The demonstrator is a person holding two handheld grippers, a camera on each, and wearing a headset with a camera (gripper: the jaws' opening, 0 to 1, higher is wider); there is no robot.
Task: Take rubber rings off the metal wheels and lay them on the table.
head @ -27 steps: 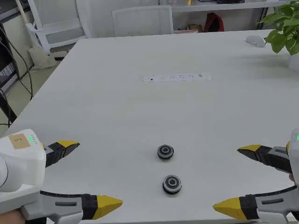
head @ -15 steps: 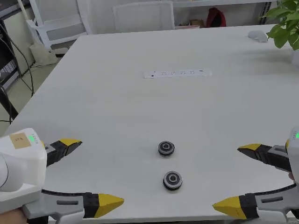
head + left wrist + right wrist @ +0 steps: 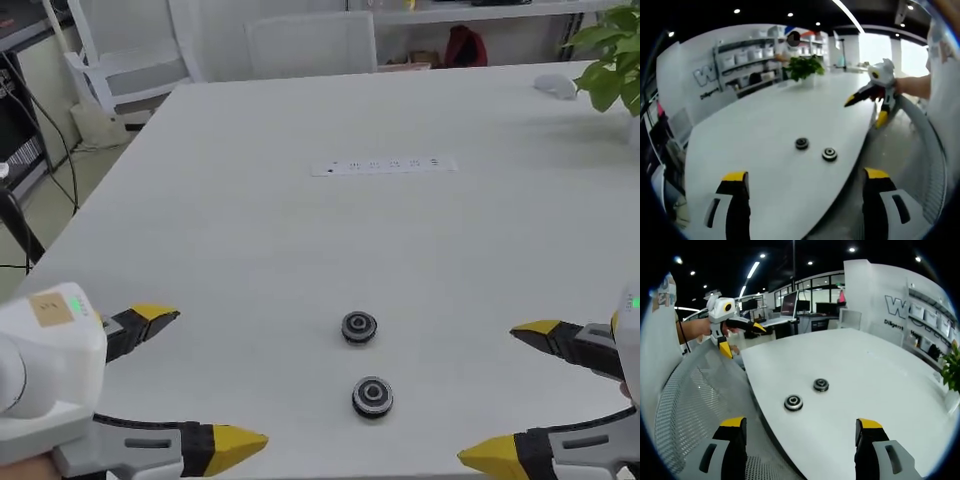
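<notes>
Right now both metal wheels are sitting flat on the white table (image 3: pixel 300 230), close to its front edge and roughly midway btw the two grippers. The near wheel (image 3: pixel 372 396) is lying closest to the edge. The far wheel (image 3: pixel 359 327) is sitting just behind it, a touch to the left, and the two aren't touching. Each is still wearing its dark rubber ring (image 3: pixel 372 411) round the rim.

The L gripper (image 3: pixel 210 378) is hovering at lower left of the head view w/ jaws spread wide, yellow tips well apart, gripping nothing. The R gripper (image 3: pixel 495 394) is hovering at lower right, jaws likewise gaping w/ nothing btw them. Both are hanging well clear of the wheels, tips pointing inward.

In the R gripper view the left hand (image 3: pixel 704 329) is holding the L gripper off beyond the table edge, and both wheels are showing ahead btw the R gripper's own tips.

As for containers, white bins (image 3: pixel 747 57) are lining the wall shelves in the L gripper view, contents too small to tell. A plant (image 3: pixel 608 65) is standing at the far right of the table, its pot cut off by the frame. A white power strip (image 3: pixel 385 166) is lying further back, mid-table.
</notes>
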